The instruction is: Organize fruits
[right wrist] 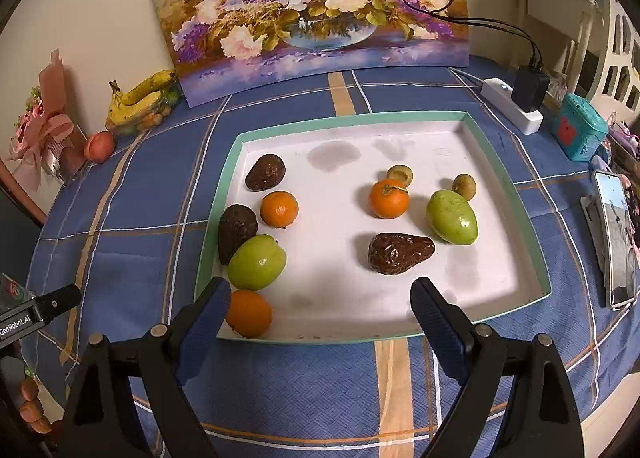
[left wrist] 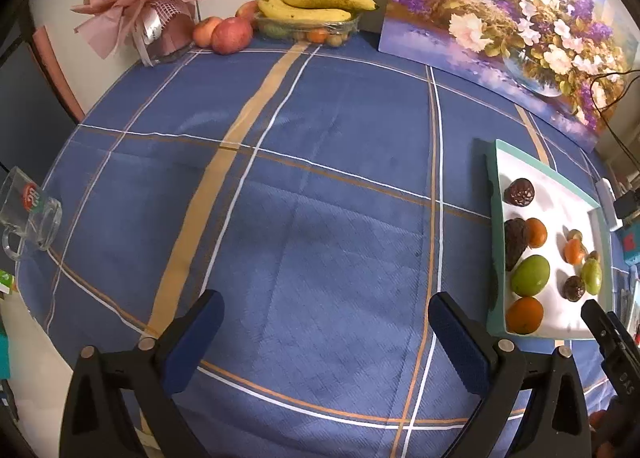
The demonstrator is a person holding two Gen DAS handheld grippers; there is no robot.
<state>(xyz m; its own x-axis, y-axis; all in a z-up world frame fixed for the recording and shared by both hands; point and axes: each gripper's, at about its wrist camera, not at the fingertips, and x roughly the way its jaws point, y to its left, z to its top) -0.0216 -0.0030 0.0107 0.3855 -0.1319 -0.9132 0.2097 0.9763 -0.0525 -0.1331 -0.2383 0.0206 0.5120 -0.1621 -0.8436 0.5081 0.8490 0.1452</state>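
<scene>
Orange fruit [right wrist: 248,313] lies just beside the right gripper [right wrist: 320,310] (fingers spread, empty); left gripper [left wrist: 326,328] likewise released.

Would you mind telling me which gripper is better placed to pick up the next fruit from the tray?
Right. The right gripper hangs open at the tray near edge, with the dark avocado just ahead. The left gripper, also open, faces bare tablecloth with the tray off to its side.
</scene>
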